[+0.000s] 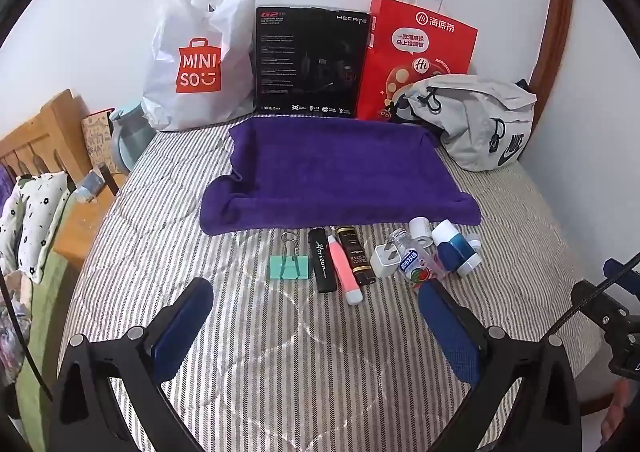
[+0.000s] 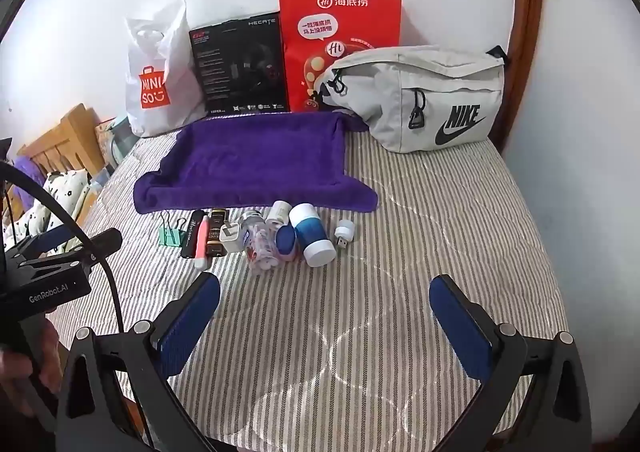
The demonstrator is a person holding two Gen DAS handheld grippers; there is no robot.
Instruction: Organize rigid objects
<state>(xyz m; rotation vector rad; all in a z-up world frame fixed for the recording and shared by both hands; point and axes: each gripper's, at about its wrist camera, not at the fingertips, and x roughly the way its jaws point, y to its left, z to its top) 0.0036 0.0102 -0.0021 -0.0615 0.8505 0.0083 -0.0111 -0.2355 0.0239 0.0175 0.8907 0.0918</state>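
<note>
Row of small items, mint binder clip [image 1: 289,267] to white-and-blue bottle [image 2: 313,235], is laid crosswise ahead of left gripper [image 1: 316,304] and right gripper [image 2: 325,302]; both are held wide open, empty

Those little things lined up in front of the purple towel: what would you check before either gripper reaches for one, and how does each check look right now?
1. Left gripper open and empty: ok.
2. Right gripper open and empty: ok.
3. Purple towel lies flat with nothing on it: ok.
4. Green binder clip lies apart from its neighbours, easy to pinch: ok.
5. Clear bottle, white charger and blue-and-white container are crowded together, so not easy to pinch singly: not ok.
6. Where each item is meant to go: cannot tell.
</note>
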